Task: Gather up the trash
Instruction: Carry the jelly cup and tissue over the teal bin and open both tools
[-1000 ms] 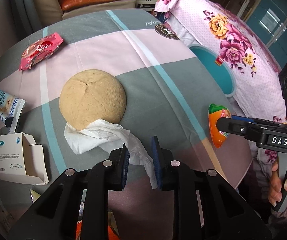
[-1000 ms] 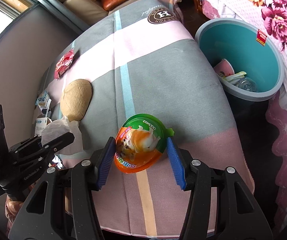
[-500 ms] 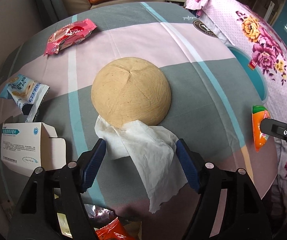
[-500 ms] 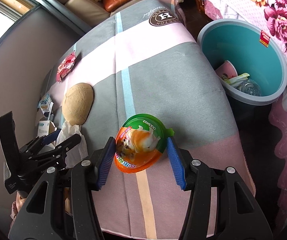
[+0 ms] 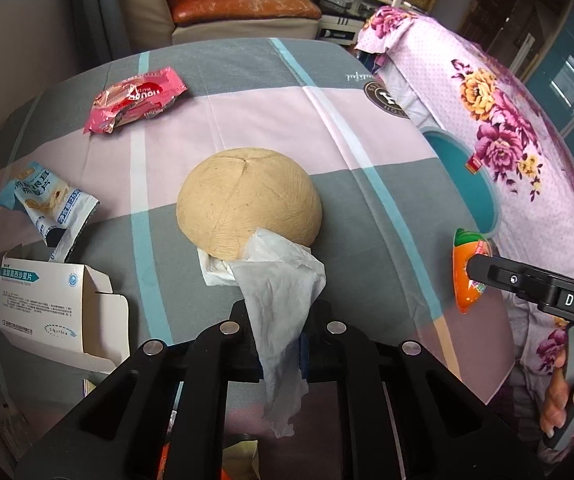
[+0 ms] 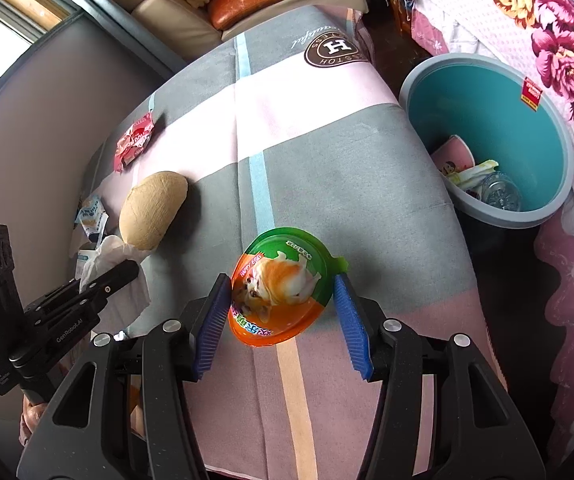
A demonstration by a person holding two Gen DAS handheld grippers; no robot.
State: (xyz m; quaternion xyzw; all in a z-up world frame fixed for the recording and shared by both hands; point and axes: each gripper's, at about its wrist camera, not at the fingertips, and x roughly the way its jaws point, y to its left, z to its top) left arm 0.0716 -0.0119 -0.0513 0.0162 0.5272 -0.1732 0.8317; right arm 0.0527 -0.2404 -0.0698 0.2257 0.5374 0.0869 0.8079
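the left gripper [image 5: 279, 332] has its fingers pinched together on a crumpled white tissue [image 5: 279, 280], which drapes over and between them with one end hanging toward the camera and the other end reaching up against the near edge of a tan domed shell [image 5: 249, 210] on the table [image 5: 367, 208]. the right gripper [image 6: 283, 312] has its blue-padded fingers [image 6: 213, 320] spread wide on either side of an orange and green jelly cup [image 6: 283, 288] with a dog picture on its lid; the left pad touches the cup's rim, but whether the right pad touches cannot be told, and the cup sits near the table's front edge, to the right of the shell. taking the shell as the landmark, a pink wafer wrapper [image 5: 137, 98] lies beyond it to the left, a light blue snack wrapper [image 5: 47, 200] lies left of it, and an opened white medicine box [image 5: 55, 308] sits left and nearer the camera. well to the right of the shell, off the table's edge and lower down, stands a teal bin [image 6: 487, 136] with a pink cup, paper and a clear bottle inside, beside a flowered pink cloth [image 6: 535, 24].
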